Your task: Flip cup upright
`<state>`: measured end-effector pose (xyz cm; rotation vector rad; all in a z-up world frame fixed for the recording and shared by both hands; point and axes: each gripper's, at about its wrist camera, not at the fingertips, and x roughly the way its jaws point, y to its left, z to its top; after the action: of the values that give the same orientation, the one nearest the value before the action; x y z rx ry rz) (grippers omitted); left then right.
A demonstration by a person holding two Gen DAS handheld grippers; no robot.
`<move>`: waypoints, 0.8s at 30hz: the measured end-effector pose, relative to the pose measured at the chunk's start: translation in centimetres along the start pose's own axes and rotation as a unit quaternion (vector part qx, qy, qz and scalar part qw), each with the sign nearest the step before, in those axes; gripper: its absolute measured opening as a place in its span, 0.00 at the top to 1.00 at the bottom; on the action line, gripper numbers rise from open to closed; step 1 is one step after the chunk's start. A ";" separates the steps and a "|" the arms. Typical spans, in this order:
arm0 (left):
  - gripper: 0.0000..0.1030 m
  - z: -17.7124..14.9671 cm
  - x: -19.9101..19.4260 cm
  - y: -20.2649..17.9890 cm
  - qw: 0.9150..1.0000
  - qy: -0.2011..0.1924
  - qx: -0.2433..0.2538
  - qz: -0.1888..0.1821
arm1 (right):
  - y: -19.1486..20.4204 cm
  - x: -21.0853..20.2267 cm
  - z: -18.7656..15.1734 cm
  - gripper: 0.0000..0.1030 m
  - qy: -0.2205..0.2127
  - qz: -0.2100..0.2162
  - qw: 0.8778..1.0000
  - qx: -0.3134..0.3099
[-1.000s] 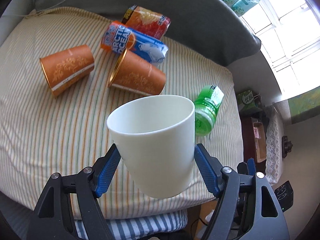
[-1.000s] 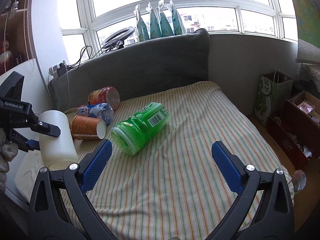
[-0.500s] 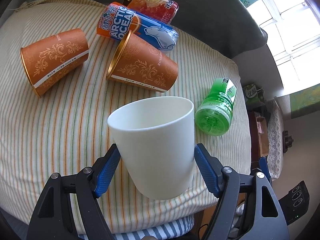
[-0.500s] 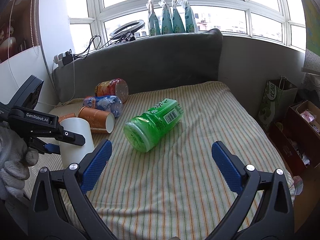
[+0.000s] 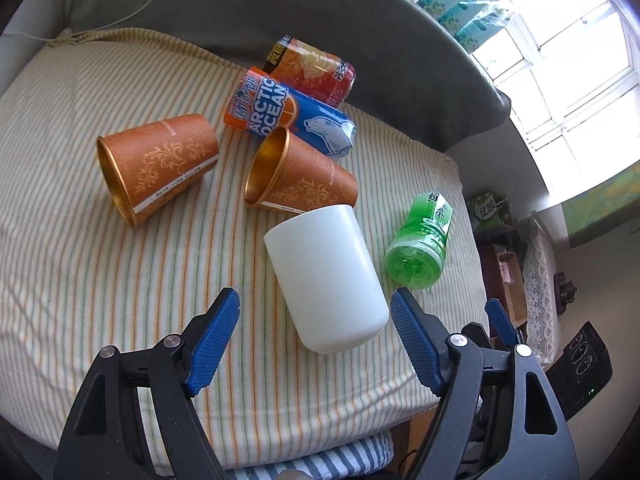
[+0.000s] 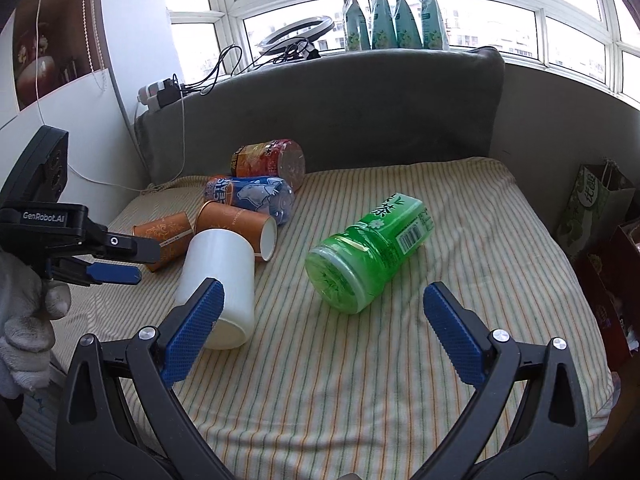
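Note:
A plain white cup (image 5: 326, 276) lies on its side on the striped cushion (image 5: 80, 272), its closed base toward my left gripper. It also shows in the right wrist view (image 6: 218, 280), its mouth pointing away from that camera. My left gripper (image 5: 314, 340) is open and empty, its blue pads either side of the cup's base without touching it. It appears in the right wrist view (image 6: 120, 260) at the left, held by a gloved hand. My right gripper (image 6: 320, 336) is open and empty, above the cushion in front of a green bottle (image 6: 368, 252).
Two orange paper cups (image 5: 156, 164) (image 5: 300, 180) lie on their sides behind the white cup. A blue Arctic Ocean bottle (image 5: 288, 116) and a red-orange bottle (image 5: 312, 70) lie by the grey backrest (image 5: 280, 12). The green bottle (image 5: 420, 248) lies right of the cup. The cushion's front edge is close.
My left gripper has opened and let go of the white cup, which was held upright in the jaws. The cup now lies on its side on the cushion. The right gripper stayed open.

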<state>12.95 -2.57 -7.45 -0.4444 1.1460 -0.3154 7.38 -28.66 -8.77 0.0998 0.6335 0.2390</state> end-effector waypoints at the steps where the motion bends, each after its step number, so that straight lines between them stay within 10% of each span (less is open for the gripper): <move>1: 0.24 -0.1 -0.4 0.3 1.000 -0.005 -0.002 0.000 | 0.3 0.2 0.2 0.01 0.002 0.000 1.000 -0.005; 15: 0.24 -2.9 -3.5 4.8 0.996 -0.068 0.001 0.054 | 4.6 3.0 2.2 0.01 0.032 0.009 0.996 -0.086; 24: 0.24 -4.9 -3.8 6.6 0.992 -0.093 0.005 0.087 | 5.2 6.9 3.2 0.01 0.125 0.081 0.987 -0.064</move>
<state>7.07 4.03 -9.30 -0.3538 0.9934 -0.1241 13.66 -21.96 -9.34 -0.0031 0.8590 0.4532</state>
